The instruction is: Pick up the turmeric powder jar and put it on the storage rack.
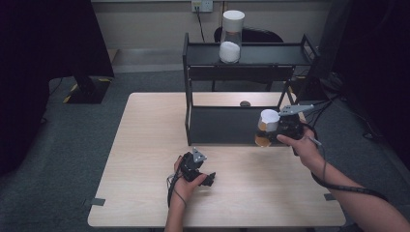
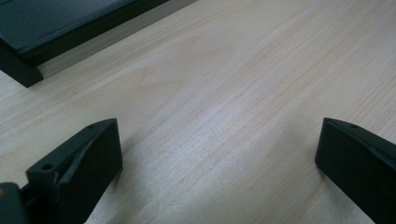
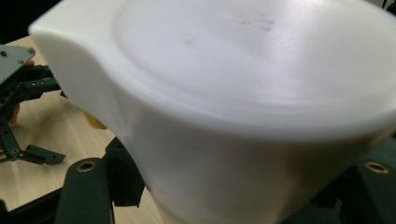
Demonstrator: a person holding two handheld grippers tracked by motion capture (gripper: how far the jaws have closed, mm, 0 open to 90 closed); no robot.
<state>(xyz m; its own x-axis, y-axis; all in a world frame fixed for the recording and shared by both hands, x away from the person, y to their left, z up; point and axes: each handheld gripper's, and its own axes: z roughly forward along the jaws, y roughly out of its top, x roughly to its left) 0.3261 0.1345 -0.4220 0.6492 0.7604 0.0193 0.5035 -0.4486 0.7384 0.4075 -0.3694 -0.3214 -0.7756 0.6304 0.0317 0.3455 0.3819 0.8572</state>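
Pale wood lies bare between my left gripper's (image 1: pixel 207 180) spread jaws, idle on the table (image 1: pixel 145 159) at about seven o'clock. At about three o'clock my right gripper (image 1: pixel 269 131) is clamped on the white-lidded jar (image 1: pixel 267 126), held off the table before the black shelf (image 1: pixel 241 123). I judge one jar (image 1: pixel 231 36) already placed on the top tier at twelve o'clock, this second one not yet shelved.

Left tongs (image 1: pixel 208 179) low, jaws wide apart; right tongs (image 1: pixel 265 131) raised, jaws clamped

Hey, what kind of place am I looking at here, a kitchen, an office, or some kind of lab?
Most likely a lab or office room set up for recording. A plain wooden table stands on grey carpet, with a wall socket behind, a black two-tier shelf on the table, and a hand-held gripper trailing a cable.
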